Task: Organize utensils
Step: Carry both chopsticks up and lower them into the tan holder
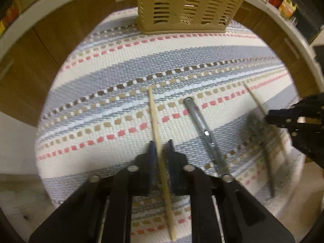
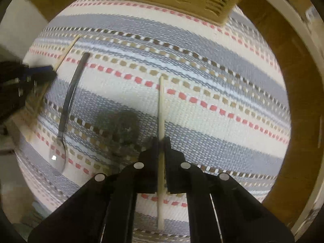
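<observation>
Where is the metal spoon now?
The metal spoon lies on the striped mat, between the two gripped chopsticks, left of the right gripper.

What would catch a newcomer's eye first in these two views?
Each gripper is shut on a wooden chopstick: the left gripper on the left chopstick, the right gripper on the right chopstick. Between them a metal spoon lies on the striped mat, with a tan slotted basket at its far edge.
</observation>
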Demonstrator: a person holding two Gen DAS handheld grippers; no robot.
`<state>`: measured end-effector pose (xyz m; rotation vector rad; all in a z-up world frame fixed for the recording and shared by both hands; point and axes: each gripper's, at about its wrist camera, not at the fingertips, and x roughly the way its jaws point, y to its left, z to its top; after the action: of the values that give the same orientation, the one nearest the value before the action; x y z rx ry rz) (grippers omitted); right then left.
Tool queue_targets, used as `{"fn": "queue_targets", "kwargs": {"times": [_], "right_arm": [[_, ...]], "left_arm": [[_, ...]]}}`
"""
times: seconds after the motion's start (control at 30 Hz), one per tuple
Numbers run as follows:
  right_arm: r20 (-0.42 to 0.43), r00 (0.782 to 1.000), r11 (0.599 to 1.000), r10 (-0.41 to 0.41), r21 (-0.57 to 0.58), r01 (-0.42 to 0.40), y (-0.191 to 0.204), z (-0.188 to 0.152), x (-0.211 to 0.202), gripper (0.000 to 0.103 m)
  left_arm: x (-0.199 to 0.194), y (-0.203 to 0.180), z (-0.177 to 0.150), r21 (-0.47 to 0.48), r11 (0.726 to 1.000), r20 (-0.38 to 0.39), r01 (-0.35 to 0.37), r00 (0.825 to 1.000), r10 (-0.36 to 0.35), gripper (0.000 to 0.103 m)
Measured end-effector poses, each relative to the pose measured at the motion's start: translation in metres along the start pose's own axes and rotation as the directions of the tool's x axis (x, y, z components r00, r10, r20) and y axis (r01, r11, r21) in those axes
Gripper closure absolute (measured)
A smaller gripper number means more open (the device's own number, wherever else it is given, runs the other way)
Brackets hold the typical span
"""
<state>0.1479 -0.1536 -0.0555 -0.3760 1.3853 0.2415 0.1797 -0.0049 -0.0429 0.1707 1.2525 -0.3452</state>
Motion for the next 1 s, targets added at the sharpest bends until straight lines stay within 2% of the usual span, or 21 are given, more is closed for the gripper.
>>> {"fn": "queue_targets", "kwargs": {"times": [0.07,0.1,0.17,0.27,0.37,0.5,0.57,0.63,0.67,0.77,0.8,0.9,0.93,0.97,1.0], "right_arm": [[0.012,1.0,1.0,-0.009,-0.012,0.009,0.004,-0.002,0.0,0.099],[0.017,1.0,1.0,-0.002,-0.01,0.003,0.003,-0.004,-0.001,0.099],[0.048,0.998,0.999,0.042,-0.001,-0.042,-0.003,-0.006,-0.005,0.099],[0.12,0.99,0.997,0.074,0.008,-0.076,-0.011,-0.012,-0.024,0.099],[0.217,0.97,0.993,0.112,0.018,-0.118,-0.018,-0.015,-0.051,0.099],[0.348,0.925,0.984,0.155,0.032,-0.177,-0.03,-0.022,-0.084,0.099],[0.406,0.898,0.979,0.169,0.038,-0.201,-0.037,-0.022,-0.098,0.099],[0.469,0.866,0.975,0.172,0.044,-0.218,-0.037,-0.022,-0.112,0.099],[0.501,0.848,0.972,0.175,0.049,-0.229,-0.04,-0.021,-0.12,0.099],[0.589,0.792,0.966,0.162,0.07,-0.25,-0.055,-0.015,-0.141,0.099],[0.612,0.776,0.965,0.153,0.078,-0.252,-0.059,-0.012,-0.147,0.099],[0.669,0.729,0.959,0.142,0.09,-0.269,-0.066,-0.001,-0.158,0.099],[0.693,0.709,0.959,0.128,0.096,-0.266,-0.07,0.004,-0.164,0.099],[0.715,0.69,0.96,0.11,0.103,-0.26,-0.074,0.009,-0.169,0.099],[0.735,0.671,0.958,0.1,0.111,-0.264,-0.078,0.015,-0.174,0.099]], "left_arm": [[-0.001,-0.006,-0.002,0.02,0.999,0.023,-0.025,0.999,0.025,0.1],[-0.002,-0.007,-0.003,0.017,1.0,0.036,-0.013,0.999,0.013,0.1],[-0.007,-0.005,-0.005,-0.006,0.995,0.069,0.1,0.993,-0.1,0.1],[-0.02,-0.005,-0.006,-0.015,0.99,0.147,0.139,0.98,-0.135,0.1],[-0.042,-0.003,-0.004,-0.009,0.983,0.24,0.181,0.955,-0.174,0.1],[-0.073,-0.01,-0.004,0.031,0.984,0.377,0.173,0.91,-0.172,0.1],[-0.087,-0.014,-0.002,0.035,0.981,0.431,0.189,0.883,-0.186,0.1],[-0.105,-0.013,0.002,0.048,0.978,0.496,0.203,0.845,-0.2,0.1],[-0.112,-0.011,0.004,0.05,0.977,0.515,0.206,0.833,-0.202,0.1],[-0.139,-0.006,0.012,0.061,0.97,0.612,0.237,0.758,-0.224,0.1],[-0.149,-0.004,0.018,0.056,0.968,0.654,0.245,0.723,-0.221,0.1],[-0.163,0.0,0.038,0.058,0.958,0.709,0.282,0.663,-0.239,0.1],[-0.166,0.0,0.043,0.063,0.955,0.722,0.291,0.647,-0.245,0.1],[-0.17,0.001,0.053,0.069,0.951,0.743,0.302,0.62,-0.251,0.1],[-0.172,0.002,0.059,0.071,0.948,0.754,0.31,0.605,-0.255,0.1]]}}
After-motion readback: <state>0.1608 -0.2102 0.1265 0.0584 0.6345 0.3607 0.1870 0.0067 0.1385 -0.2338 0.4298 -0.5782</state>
